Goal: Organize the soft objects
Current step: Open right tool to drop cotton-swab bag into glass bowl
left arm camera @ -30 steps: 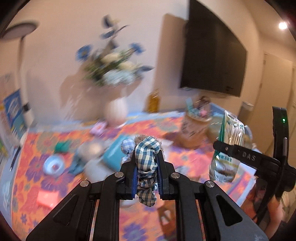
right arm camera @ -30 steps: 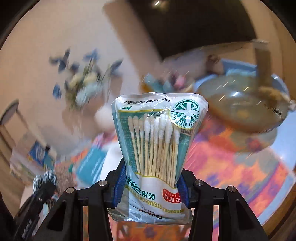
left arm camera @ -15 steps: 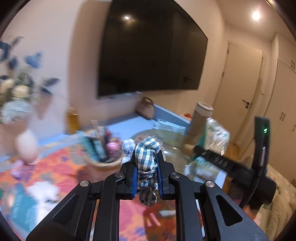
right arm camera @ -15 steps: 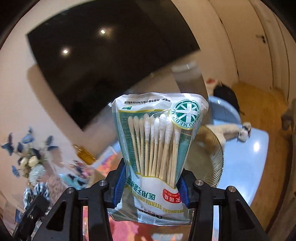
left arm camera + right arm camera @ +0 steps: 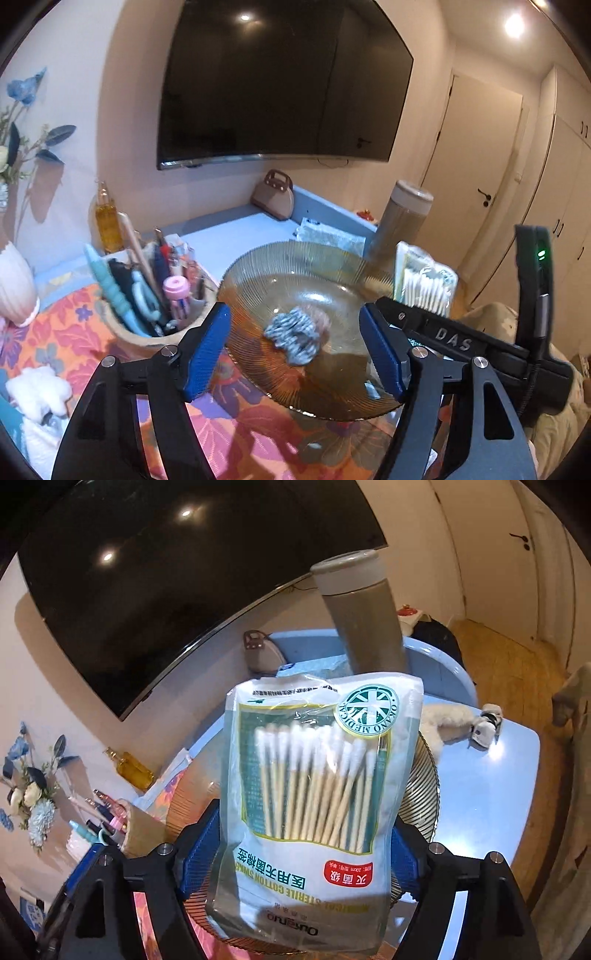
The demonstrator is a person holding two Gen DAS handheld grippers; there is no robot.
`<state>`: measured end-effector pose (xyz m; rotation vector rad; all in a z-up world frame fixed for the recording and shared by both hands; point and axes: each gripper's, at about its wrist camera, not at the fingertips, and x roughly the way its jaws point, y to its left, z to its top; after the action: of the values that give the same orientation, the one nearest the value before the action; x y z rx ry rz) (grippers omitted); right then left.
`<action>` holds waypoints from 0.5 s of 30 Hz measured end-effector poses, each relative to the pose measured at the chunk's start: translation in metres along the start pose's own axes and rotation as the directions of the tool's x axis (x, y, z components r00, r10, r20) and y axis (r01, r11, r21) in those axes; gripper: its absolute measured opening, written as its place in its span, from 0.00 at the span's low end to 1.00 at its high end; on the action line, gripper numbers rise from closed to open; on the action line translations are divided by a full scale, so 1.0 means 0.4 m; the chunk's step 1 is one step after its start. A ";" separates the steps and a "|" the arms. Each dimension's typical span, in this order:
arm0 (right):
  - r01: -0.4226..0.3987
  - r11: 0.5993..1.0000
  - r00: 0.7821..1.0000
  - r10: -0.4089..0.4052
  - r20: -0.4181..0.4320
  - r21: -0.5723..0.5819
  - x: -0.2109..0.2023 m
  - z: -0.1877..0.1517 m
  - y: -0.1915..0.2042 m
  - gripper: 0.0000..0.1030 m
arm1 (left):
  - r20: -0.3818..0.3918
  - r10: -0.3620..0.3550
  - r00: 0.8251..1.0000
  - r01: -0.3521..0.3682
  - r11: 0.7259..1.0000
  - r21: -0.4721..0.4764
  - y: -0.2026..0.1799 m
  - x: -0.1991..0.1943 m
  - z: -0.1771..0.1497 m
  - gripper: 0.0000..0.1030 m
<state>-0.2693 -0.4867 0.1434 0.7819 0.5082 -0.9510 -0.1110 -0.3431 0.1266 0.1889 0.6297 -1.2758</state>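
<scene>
A blue-and-white checked fabric scrunchie lies in the ribbed amber glass bowl, beyond and between the opening left tongs, free of their blue pads. The clear plastic pouch of cotton swabs stands between the opening right tongs; whether the pads touch it cannot be told. Only the right view shows a white plush toy on the blue worktop.
</scene>
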 end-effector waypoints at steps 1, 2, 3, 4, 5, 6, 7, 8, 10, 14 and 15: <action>0.005 1.000 1.000 -0.005 -0.008 -0.019 0.002 -0.001 0.005 0.78 | 0.006 0.007 1.000 -0.007 1.000 -0.003 0.005 -0.013 0.003 0.68; 0.011 0.999 1.000 -0.011 -0.019 -0.033 0.010 0.002 0.014 0.82 | 0.015 0.012 1.000 -0.012 1.000 -0.009 0.011 -0.033 0.003 0.68; 0.012 0.999 1.000 -0.013 -0.028 -0.048 0.016 0.003 0.021 0.85 | 0.020 0.014 1.000 -0.014 1.000 -0.014 0.017 -0.046 0.004 0.68; 0.010 0.998 0.999 -0.012 -0.035 -0.068 0.024 0.003 0.028 0.87 | 0.024 0.020 1.000 -0.019 1.000 -0.019 0.024 -0.060 0.005 0.68; 0.017 0.995 0.999 -0.021 -0.037 -0.101 0.034 0.004 0.036 0.87 | 0.032 0.029 0.999 -0.028 0.999 -0.022 0.031 -0.081 0.001 0.68; 0.038 0.991 0.998 -0.043 -0.037 -0.132 0.037 0.006 0.043 0.87 | 0.043 0.040 0.998 -0.039 0.999 -0.024 0.038 -0.107 -0.005 0.68; 0.069 0.985 0.997 -0.075 -0.034 -0.159 0.038 0.008 0.048 0.87 | 0.052 0.052 0.997 -0.051 0.998 -0.026 0.045 -0.128 -0.011 0.69; 0.095 0.979 0.994 -0.102 -0.031 -0.180 0.033 0.010 0.052 0.88 | 0.064 0.071 0.995 -0.070 0.997 -0.030 0.056 -0.164 -0.023 0.73; 0.106 0.973 0.994 -0.109 0.000 -0.207 0.005 0.015 0.057 0.88 | 0.087 0.103 0.991 -0.100 0.994 -0.038 0.076 -0.214 -0.041 0.78; 0.124 0.964 0.992 -0.114 0.057 -0.235 -0.052 0.006 0.079 0.91 | 0.113 0.195 0.974 -0.187 0.979 -0.079 0.131 -0.328 -0.090 0.79; 0.106 0.966 0.994 -0.095 0.058 -0.235 -0.069 -0.003 0.088 0.91 | 0.114 0.231 0.966 -0.221 0.971 -0.094 0.149 -0.360 -0.106 0.79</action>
<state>-0.2526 -0.4590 0.1745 0.5203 0.6132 -0.9785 -0.0914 -0.1857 0.1566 0.1103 0.5351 -1.0318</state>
